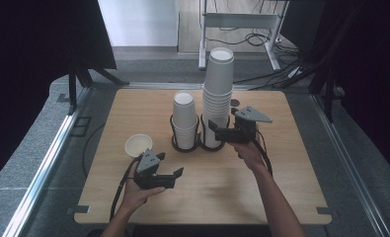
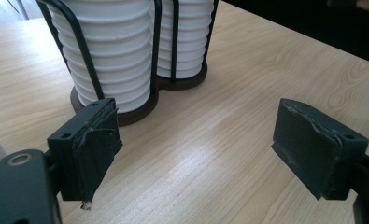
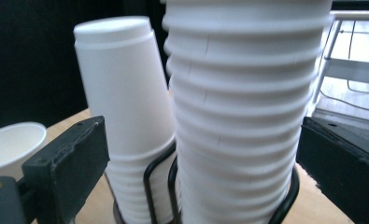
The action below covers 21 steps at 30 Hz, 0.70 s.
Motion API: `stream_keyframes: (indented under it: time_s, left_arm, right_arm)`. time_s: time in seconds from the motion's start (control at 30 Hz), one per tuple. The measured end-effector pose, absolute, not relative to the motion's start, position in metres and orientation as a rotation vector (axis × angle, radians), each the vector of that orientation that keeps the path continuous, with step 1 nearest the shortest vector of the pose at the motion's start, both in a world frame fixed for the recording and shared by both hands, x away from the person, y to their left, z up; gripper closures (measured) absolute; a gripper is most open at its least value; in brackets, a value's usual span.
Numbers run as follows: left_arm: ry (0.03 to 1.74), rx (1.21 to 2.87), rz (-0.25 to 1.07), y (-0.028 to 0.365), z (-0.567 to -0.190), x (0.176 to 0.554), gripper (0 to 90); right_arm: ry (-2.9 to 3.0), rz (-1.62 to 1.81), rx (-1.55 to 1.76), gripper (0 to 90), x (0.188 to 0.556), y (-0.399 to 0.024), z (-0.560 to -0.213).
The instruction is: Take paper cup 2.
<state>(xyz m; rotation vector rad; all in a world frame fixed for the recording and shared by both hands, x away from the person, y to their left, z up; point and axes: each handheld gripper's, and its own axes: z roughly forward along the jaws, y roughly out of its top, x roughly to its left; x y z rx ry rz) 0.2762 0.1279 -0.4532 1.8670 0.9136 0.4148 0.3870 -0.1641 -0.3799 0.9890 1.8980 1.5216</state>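
Note:
A black wire holder (image 1: 175, 141) near the table's middle carries two stacks of white paper cups. The short stack (image 1: 185, 118) is on the left and the tall stack (image 1: 218, 94) on the right. A single white cup (image 1: 138, 144) stands upright on the table, left of the holder. My right gripper (image 1: 216, 129) is open, its jaws on either side of the tall stack (image 3: 243, 107) low down. The short stack (image 3: 121, 93) and the single cup (image 3: 14, 144) are beyond its left jaw. My left gripper (image 1: 175, 177) is open and empty over bare wood, just right of the single cup, facing the holder (image 2: 140, 109).
The wooden table (image 1: 291, 173) has free surface in front of the holder and to its right. Dark curtains stand at both sides. A metal frame with cables (image 1: 242, 22) stands on the floor beyond the far edge.

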Motion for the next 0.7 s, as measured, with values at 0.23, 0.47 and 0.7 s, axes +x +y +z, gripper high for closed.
stream_keyframes:
  time_s: [0.23,0.47,0.7]
  left_arm:
    - [0.912,1.876,0.379,0.126,-0.455,0.278,15.1]
    - [0.906,1.89,0.373,0.124,-0.457,0.278,15.4]
    - [0.897,1.906,0.375,0.121,-0.46,0.279,16.8]
  right_arm:
    - [1.888,1.555,1.001,0.0,0.407,-0.162,-0.363]
    - [1.868,1.558,1.012,0.0,0.42,-0.158,-0.352]
    - [1.85,1.561,1.019,0.0,0.43,-0.155,-0.346]
